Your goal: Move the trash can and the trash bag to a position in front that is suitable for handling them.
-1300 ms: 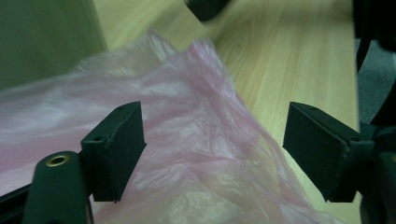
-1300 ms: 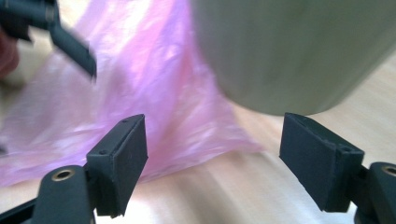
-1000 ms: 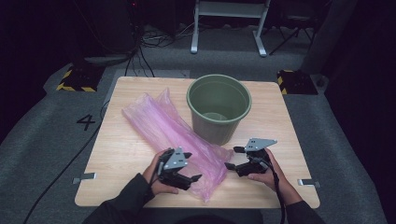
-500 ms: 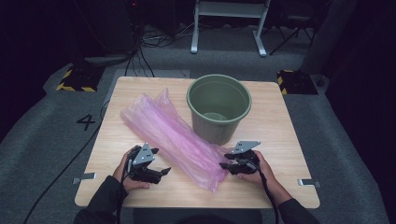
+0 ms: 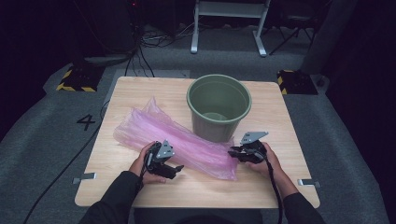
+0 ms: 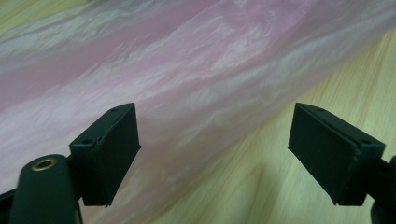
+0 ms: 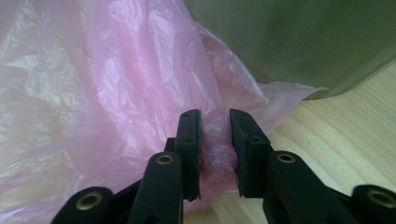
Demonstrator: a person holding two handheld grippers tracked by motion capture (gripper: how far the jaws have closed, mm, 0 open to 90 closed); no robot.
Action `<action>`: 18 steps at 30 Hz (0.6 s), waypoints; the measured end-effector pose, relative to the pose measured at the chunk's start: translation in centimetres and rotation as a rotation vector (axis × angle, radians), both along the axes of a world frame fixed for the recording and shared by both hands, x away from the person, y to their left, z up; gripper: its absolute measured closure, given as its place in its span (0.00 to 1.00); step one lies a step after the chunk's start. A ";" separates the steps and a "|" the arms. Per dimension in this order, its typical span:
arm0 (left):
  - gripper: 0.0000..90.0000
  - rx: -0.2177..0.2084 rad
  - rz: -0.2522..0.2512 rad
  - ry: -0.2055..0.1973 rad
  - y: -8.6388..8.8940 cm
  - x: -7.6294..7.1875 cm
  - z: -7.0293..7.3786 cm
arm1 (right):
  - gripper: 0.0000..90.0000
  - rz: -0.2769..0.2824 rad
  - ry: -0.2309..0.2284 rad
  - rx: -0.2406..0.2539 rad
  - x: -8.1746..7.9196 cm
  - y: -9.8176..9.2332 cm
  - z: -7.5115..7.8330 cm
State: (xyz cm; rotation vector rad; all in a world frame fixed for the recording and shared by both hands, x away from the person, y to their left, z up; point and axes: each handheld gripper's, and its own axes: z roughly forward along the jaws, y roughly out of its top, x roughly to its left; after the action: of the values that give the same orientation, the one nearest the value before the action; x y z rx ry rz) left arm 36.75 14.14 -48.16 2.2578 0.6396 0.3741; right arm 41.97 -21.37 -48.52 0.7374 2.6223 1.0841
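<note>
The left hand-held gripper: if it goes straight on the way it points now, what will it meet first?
Most likely the pink bag. The left hand-held gripper has its jaws wide open, and the bag's near edge lies just ahead of them on the table. Depth is hard to judge, so the lower jaw may brush the table too.

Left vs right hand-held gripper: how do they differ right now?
Jaws: the left hand-held gripper stands wide open; the right hand-held gripper has just been closing and now pinches a bunched fold of the pink plastic bag. Place: left sits at the bag's near long edge, right at its end beside the green bucket. Both are hand-held, low over the wooden table.
</note>
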 end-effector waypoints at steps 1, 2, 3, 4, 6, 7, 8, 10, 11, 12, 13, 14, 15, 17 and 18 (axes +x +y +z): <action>0.18 0.001 0.000 0.006 -0.3 0.2 0.0 | 0.83 0.001 -0.003 -0.004 0.1 0.0 0.0; 0.18 0.006 -0.003 0.000 -0.5 0.4 0.0 | 0.83 0.005 -0.006 -0.006 0.2 0.0 0.1; 0.18 0.007 -0.006 -0.004 -0.8 0.7 -0.1 | 0.83 0.013 -0.007 -0.007 0.3 0.0 0.2; 0.18 0.007 -0.006 -0.004 -0.8 0.7 -0.1 | 0.83 0.013 -0.007 -0.007 0.3 0.0 0.2; 0.18 -0.001 -0.003 0.010 -1.2 1.6 -0.2 | 0.83 0.016 0.008 -0.002 0.9 -0.4 0.2; 0.18 -0.004 -0.007 0.016 -1.4 2.0 -0.3 | 0.82 0.015 0.021 0.006 1.1 -0.5 0.2; 0.18 0.005 -0.011 0.023 -1.6 2.3 -0.4 | 0.81 0.010 0.031 0.011 1.4 -0.7 0.1; 0.18 0.011 -0.005 0.044 -2.0 3.1 -0.8 | 0.80 -0.006 0.044 0.021 1.9 -1.1 -0.1; 0.18 0.011 -0.005 0.044 -2.0 3.1 -0.8 | 0.80 -0.006 0.044 0.021 1.9 -1.1 -0.1; 0.18 0.016 -0.017 0.047 -2.3 3.4 -1.1 | 0.80 -0.018 0.040 0.024 2.2 -1.4 -0.1; 0.18 0.035 -0.023 0.070 -2.6 3.8 -1.4 | 0.81 -0.020 0.039 0.026 2.3 -1.5 -0.1; 0.18 0.039 -0.023 0.076 -2.8 4.0 -1.6 | 0.81 -0.022 0.037 0.029 2.3 -1.7 0.0; 0.17 0.038 -0.028 0.085 -2.8 4.1 -1.6 | 0.81 -0.029 0.032 0.033 2.4 -1.8 0.0; 0.17 0.019 -0.029 0.111 -2.8 4.3 -1.8 | 0.81 -0.052 0.026 0.042 2.6 -2.1 0.1; 0.17 0.018 -0.030 0.108 -2.8 4.4 -1.8 | 0.80 -0.061 0.021 0.047 2.7 -2.2 0.1</action>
State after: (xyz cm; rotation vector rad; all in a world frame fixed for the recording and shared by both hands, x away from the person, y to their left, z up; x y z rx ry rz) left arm 41.14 11.33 -49.93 2.3143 0.6594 0.2460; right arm 44.63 -23.55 -48.44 0.8381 2.5818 1.1298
